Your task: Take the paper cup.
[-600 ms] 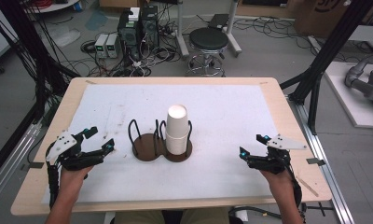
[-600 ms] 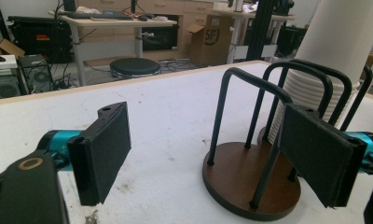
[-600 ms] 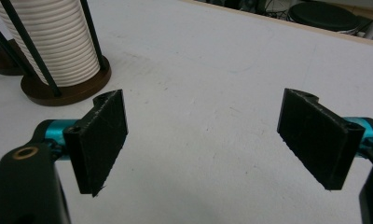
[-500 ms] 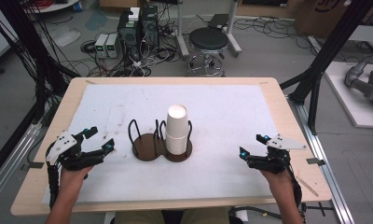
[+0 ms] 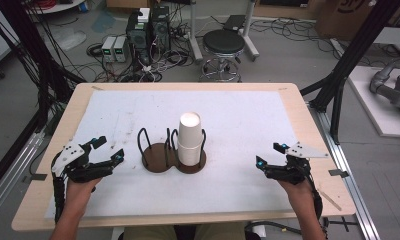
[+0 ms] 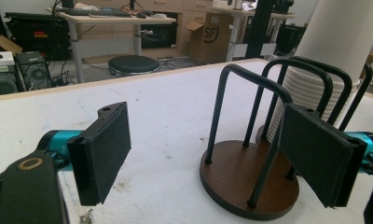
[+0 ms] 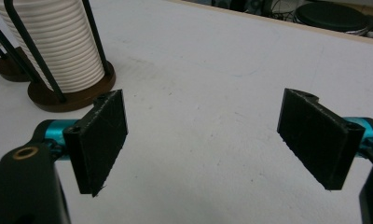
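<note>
the stack of white paper cups [image 5: 190, 139] sits in the right ring of the wooden cup holder [image 5: 173, 159] mid-table, looks light and easy to squash, so hold its side softly; left gripper [image 5: 107, 150] and right gripper [image 5: 269, 155] are both wide open, holding nothing.

A two-place holder [image 5: 172, 157] stands mid-worktop [image 5: 298, 112], nearer the front edge. A cup stack [image 5: 190, 139] sits in its right place; the left place is bare. The left tool [image 5: 105, 149] lies near the front left corner, the right tool [image 5: 269, 155] near the front right, both well apart from the holder.
</note>
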`<control>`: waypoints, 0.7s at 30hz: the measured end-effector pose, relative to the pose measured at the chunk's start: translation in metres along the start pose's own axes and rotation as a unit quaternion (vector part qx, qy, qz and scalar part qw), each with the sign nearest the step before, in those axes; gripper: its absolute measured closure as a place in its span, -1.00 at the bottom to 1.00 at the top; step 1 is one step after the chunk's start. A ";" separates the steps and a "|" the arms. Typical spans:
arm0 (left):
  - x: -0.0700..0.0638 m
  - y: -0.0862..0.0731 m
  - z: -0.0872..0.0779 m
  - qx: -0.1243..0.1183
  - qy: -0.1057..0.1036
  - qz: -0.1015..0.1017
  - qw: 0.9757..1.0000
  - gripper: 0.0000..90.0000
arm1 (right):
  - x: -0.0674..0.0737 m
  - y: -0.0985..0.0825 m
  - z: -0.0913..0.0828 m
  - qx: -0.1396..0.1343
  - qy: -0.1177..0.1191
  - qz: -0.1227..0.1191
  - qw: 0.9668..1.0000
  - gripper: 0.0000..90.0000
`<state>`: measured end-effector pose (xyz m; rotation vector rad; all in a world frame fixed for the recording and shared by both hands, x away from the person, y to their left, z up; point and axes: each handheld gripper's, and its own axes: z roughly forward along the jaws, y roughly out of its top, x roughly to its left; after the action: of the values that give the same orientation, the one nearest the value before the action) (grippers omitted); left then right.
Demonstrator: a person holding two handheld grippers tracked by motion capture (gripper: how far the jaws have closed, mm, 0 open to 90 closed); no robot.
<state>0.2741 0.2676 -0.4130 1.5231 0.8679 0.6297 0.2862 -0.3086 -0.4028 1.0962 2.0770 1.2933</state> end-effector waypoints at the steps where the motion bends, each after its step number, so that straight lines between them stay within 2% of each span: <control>1: 0.000 0.000 0.000 0.000 -0.001 0.000 1.000 -0.62 | 0.001 0.001 0.001 0.000 0.002 0.001 1.000 -0.64; 7: -0.004 0.001 -0.001 -0.001 -0.007 0.004 1.000 -0.62 | 0.008 0.012 0.006 -0.003 0.026 0.002 1.000 -0.64; 13: -0.006 0.003 -0.003 -0.005 -0.011 0.004 1.000 -0.62 | 0.021 0.034 0.012 -0.013 0.061 -0.010 0.998 -0.64; 17: -0.007 0.002 -0.002 0.000 -0.016 0.004 1.000 -0.62 | 0.029 0.058 0.019 -0.018 0.086 -0.020 0.996 -0.64; 21: -0.008 0.000 0.000 0.005 -0.019 0.005 1.000 -0.62 | 0.041 0.088 0.028 -0.025 0.114 -0.042 0.992 -0.64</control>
<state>0.2699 0.2607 -0.4119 1.5435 0.8367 0.6027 0.3164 -0.2392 -0.3356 0.8640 2.2152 1.4787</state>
